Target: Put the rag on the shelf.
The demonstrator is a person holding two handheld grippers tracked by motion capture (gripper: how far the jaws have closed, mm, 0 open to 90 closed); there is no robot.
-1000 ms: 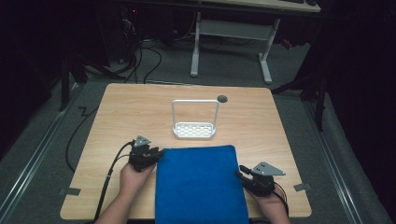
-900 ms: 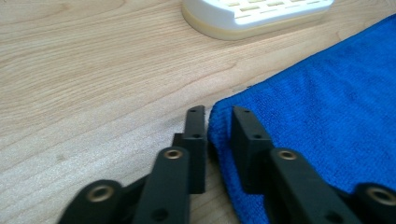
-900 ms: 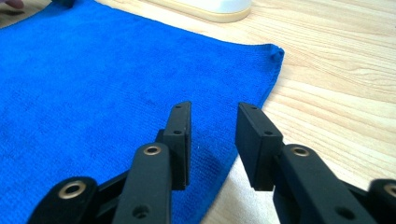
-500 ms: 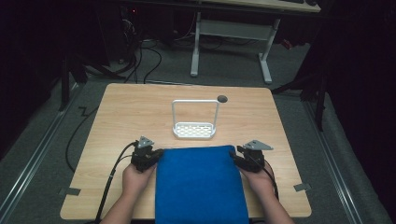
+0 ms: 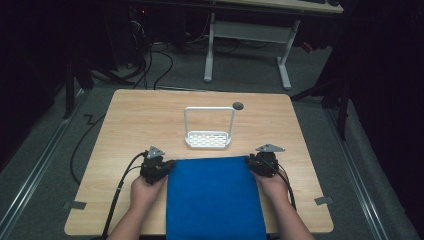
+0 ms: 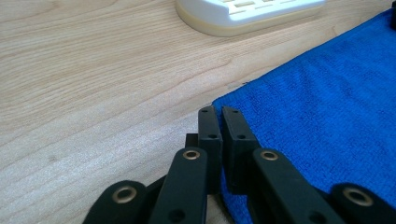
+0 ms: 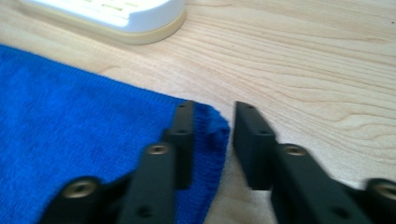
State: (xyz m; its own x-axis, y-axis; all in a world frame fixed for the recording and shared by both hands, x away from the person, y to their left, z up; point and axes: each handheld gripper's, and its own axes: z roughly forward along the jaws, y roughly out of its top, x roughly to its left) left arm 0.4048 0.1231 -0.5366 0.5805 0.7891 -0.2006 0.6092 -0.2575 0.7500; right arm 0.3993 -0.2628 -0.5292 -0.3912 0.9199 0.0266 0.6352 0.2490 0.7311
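While the left gripper has its fingers pinched on the blue towel's left far corner at lower centre, the right gripper, fingers just narrowing but apart, straddles the right corner. Lifting now could leave that corner behind, skewing the fold. Flat, plush and square-edged, the towel lies on the surface just below the white rack.

Left tongs pinched nearly together right at the corner of the blue towel, cloth edge caught between the jaw tips. Pale wooden bench spreads left; a white perforated tray sits beyond.
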